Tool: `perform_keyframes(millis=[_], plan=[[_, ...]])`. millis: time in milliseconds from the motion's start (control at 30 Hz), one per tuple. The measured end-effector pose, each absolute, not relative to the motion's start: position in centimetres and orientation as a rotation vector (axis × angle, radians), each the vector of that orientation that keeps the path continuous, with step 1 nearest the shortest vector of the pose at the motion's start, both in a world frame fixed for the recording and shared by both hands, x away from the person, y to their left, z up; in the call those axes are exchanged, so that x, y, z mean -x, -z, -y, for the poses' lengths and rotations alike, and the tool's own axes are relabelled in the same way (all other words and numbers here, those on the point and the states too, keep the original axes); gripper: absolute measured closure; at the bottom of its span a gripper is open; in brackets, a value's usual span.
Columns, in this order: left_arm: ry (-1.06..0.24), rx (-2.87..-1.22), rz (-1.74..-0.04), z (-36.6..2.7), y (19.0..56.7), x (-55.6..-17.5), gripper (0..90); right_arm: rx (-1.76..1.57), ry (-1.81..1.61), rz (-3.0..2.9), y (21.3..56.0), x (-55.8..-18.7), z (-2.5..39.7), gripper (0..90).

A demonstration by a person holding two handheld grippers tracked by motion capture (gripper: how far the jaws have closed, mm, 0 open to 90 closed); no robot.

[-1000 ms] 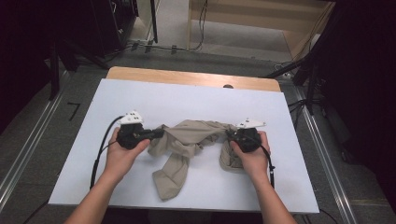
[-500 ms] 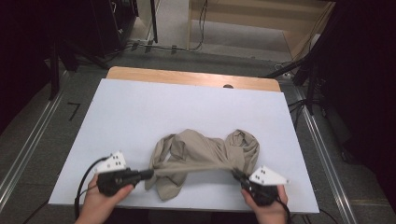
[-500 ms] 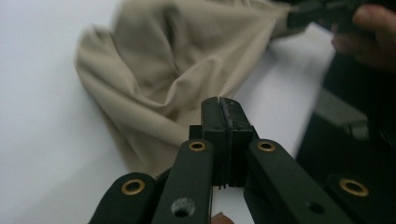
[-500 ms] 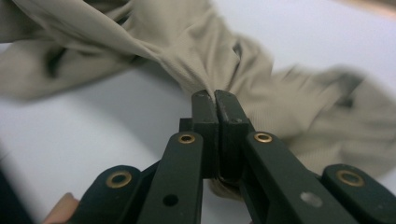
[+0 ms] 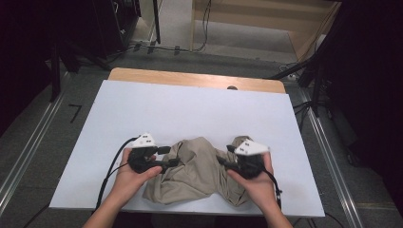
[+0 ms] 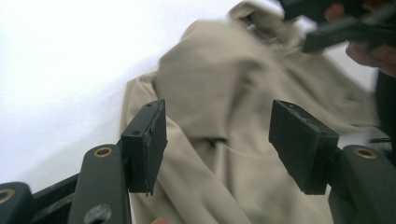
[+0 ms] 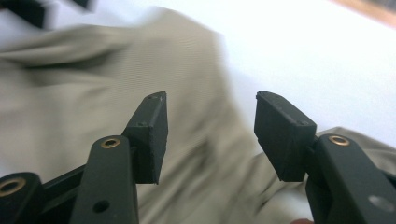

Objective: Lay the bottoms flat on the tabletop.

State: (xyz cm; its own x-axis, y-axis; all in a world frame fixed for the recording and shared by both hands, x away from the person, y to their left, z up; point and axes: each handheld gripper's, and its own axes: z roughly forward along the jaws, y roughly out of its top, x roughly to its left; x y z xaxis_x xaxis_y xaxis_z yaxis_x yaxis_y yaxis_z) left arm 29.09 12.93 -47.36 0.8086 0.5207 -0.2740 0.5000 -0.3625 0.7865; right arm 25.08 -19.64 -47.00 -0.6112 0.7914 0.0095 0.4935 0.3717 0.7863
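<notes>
1. High view: a crumpled beige garment (image 5: 197, 172) lies bunched on the white worktop (image 5: 190, 109), near the edge closest to the person. No box, bin or other container stands on the worktop. The left claw (image 5: 172, 156) sits at the garment's left side, carried by the left hand (image 5: 130, 176), with a black cable trailing from it toward the near edge. The right claw (image 5: 223, 159) sits at the garment's right side, carried by the right hand (image 5: 254, 183). Each claw points inward at the cloth from its own side. A strip of bare wood (image 5: 195, 80) shows along the worktop's far edge.

2. Left gripper view: the left claw (image 6: 219, 140) is released, its two black jaws standing wide apart with nothing between them. The beige garment (image 6: 243, 102) lies just beyond and below the jaws, folded and creased, on the white worktop (image 6: 65, 60). The right claw shows blurred at the upper right, above the cloth's far side.

3. Right gripper view: the right claw (image 7: 210, 133) is also released, jaws apart and grasping nothing. The garment (image 7: 93, 116), blurred, spreads beneath and beyond the jaws, with white worktop (image 7: 317, 60) to the right.
</notes>
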Motion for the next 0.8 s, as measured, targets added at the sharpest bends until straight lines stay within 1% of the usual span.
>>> perform_keyframes(millis=[33,67,100,133,167,200,233,267,300,333,367,400,433,467,500,533,567,633,667,700,733,767,800], plan=[[-0.012,-2.033,-0.774,-12.3,47.8,-29.4,37.8,-1.12,-1.109,-2.267,47.0,-25.1,19.6,42.5],[-0.005,-2.085,-0.778,-11.2,48.7,-29.4,37.7,-1.209,-1.037,-2.309,48.6,-27.5,19.5,39.8],[-0.005,-2.085,-0.778,-11.2,48.7,-29.4,37.6,-1.209,-1.037,-2.309,48.6,-27.5,19.5,39.8],[0.0,-2.148,-0.769,-10.3,49.5,-28.9,37.7,-1.237,-0.96,-2.352,49.9,-28.4,19.2,39.4],[0.0,-2.148,-0.769,-10.3,49.5,-28.9,37.8,-1.237,-0.96,-2.352,49.9,-28.4,19.2,39.4],[0.025,-2.214,-0.742,-9.7,50.2,-28.3,39.9,-1.243,-0.934,-2.404,50.8,-28.5,19.0,42.2],[0.025,-2.214,-0.742,-9.7,50.2,-28.3,44.2,-1.243,-0.934,-2.404,50.8,-28.5,19.0,42.2],[-0.006,-2.242,-0.713,-9.3,50.6,-27.6,44.2,-1.228,-0.929,-2.416,51.1,-28.5,18.9,46.8],[-0.039,-2.271,-0.679,-9.1,50.6,-27.2,53.7,-1.202,-0.926,-2.422,51.3,-28.3,18.8,52.3],[-0.07,-2.3,-0.653,-9.1,50.4,-27.0,77.2,-1.195,-0.939,-2.465,51.1,-28.2,18.9,71.9],[-0.049,-2.3,-0.662,-9.1,50.2,-27.2,77.2,-1.195,-0.939,-2.465,51.1,-28.2,18.9,71.9],[-0.051,-2.276,-0.7,-9.7,49.5,-28.0,86.2,-1.198,-0.928,-2.48,50.5,-28.6,19.2,83.2],[-0.051,-2.276,-0.7,-9.7,49.5,-28.0,86.6,-1.198,-0.928,-2.48,50.5,-28.6,19.2,83.2],[-0.121,-2.229,-0.742,-10.7,48.3,-29.3,86.8,-1.23,-0.953,-2.437,49.6,-29.3,19.9,84.6],[-0.121,-2.229,-0.742,-10.7,48.3,-29.3,87.0,-1.23,-0.953,-2.437,49.6,-29.3,19.9,84.6],[-0.179,-2.14,-0.814,-12.2,46.5,-31.2,87.1,-1.282,-0.985,-2.329,47.8,-30.6,21.2,85.1],[-0.179,-2.14,-0.814,-12.2,46.5,-31.2,87.1,-1.282,-0.985,-2.329,47.8,-30.6,21.2,85.1],[-0.283,-2.043,-0.864,-13.8,44.0,-32.9,87.3,-1.317,-1.059,-2.192,45.1,-32.2,22.8,85.3],[-0.374,-1.921,-0.905,-15.4,41.5,-34.3,87.2,-1.315,-1.116,-2.054,42.1,-33.1,24.0,85.5],[-0.374,-1.921,-0.905,-15.4,41.5,-34.3,87.2,-1.315,-1.116,-2.054,42.1,-33.1,24.0,85.5],[-0.407,-1.856,-0.918,-16.3,40.3,-34.9,87.1,-1.296,-1.185,-1.929,39.6,-33.5,25.0,85.5],[-0.42,-1.835,-0.914,-16.6,39.9,-35.2,87.1,-1.296,-1.185,-1.929,39.6,-33.5,25.0,85.5],[-0.314,-1.839,-0.913,-17.2,40.0,-36.1,86.5,-1.279,-1.188,-1.855,38.5,-33.4,25.6,85.4]])
